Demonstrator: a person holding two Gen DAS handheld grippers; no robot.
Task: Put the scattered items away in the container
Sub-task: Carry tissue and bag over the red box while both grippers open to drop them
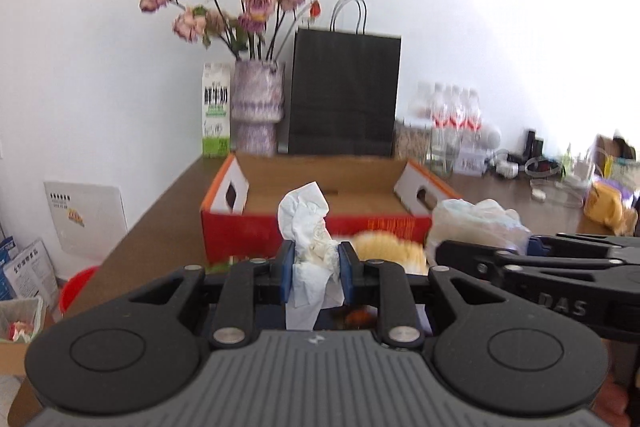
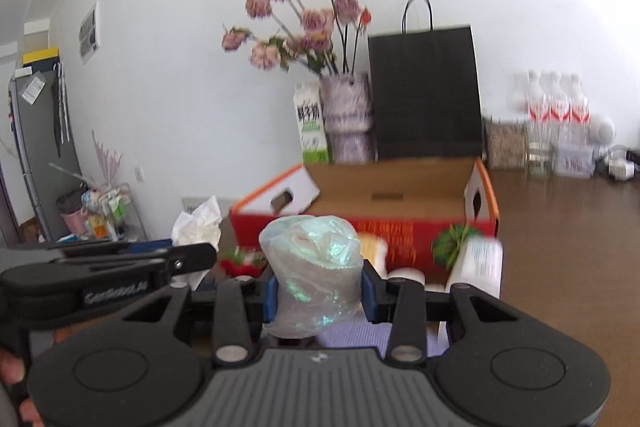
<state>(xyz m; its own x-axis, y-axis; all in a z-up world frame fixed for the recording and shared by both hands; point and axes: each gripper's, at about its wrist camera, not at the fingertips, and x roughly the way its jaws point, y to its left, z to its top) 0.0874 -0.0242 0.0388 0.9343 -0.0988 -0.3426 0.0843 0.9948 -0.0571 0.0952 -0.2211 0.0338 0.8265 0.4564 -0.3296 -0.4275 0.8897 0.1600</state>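
Both tongs loaded, transport step. We see the left gripper (image 1: 316,277) with its blue pads pinched on a crumpled white paper tissue (image 1: 310,239), and the right gripper (image 2: 318,291) closed about a scrunched, iridescent clear plastic bag (image 2: 314,267). The open red-and-orange cardboard box (image 1: 316,231) stands ahead of both sets of tips, its brown floor apparently bare, though motion blur obscures detail. We judge that neither load has crossed the near wall; the next move calls for carrying each forward above the rim, then parting the fingers.
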